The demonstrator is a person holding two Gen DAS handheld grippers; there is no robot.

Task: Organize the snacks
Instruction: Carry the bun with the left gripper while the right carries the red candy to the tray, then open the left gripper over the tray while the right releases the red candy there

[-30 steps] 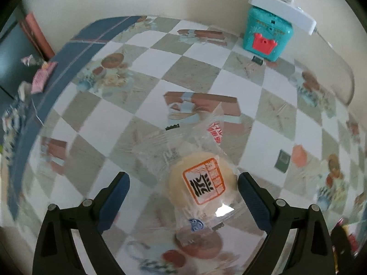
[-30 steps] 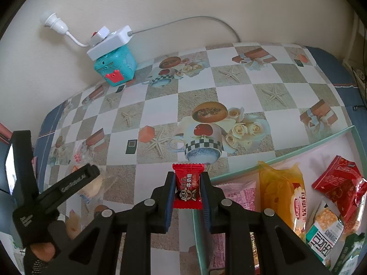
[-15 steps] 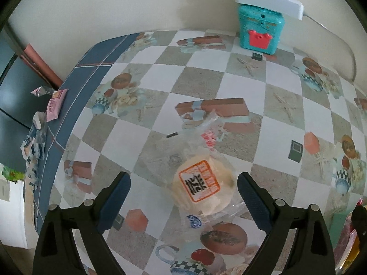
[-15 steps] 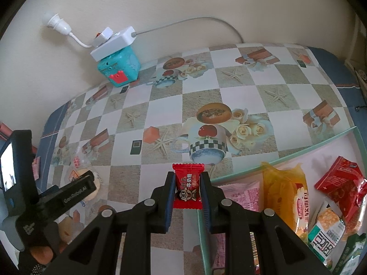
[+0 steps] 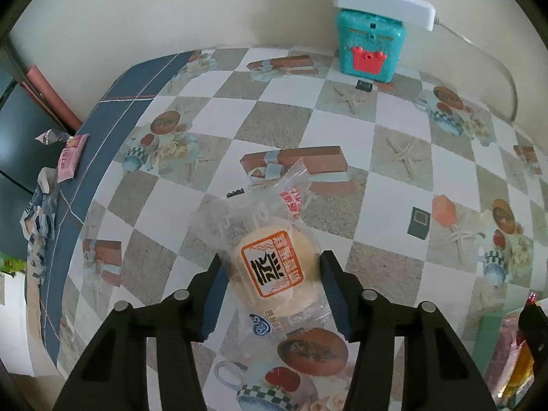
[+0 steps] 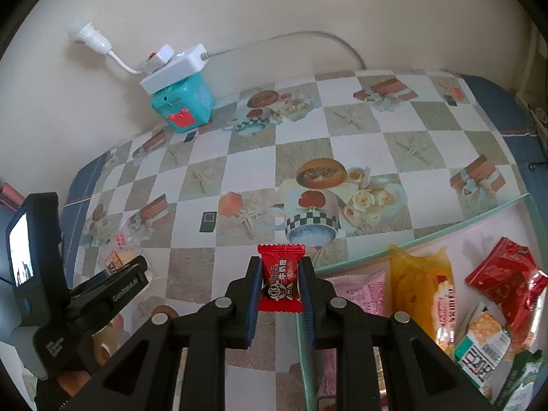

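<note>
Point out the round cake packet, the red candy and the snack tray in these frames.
Cake packet point(image 5: 272, 269): left wrist view, on its orange label.
Red candy point(image 6: 281, 270): right wrist view, middle of the wrapper between the fingers.
Tray point(image 6: 424, 234): right wrist view, on its green far rim.

Left tongs point(image 5: 272, 275) closed on the clear-wrapped round cake point(image 5: 274, 269), above the checkered tablecloth point(image 5: 274, 130).

The left hand-held gripper point(image 6: 113, 274) bore white lettering, roughly "GenRobot.AI". The round pastry packet point(image 5: 272, 270) and red candy wrapper point(image 6: 281, 275) carried Chinese characters, too small to read.
</note>
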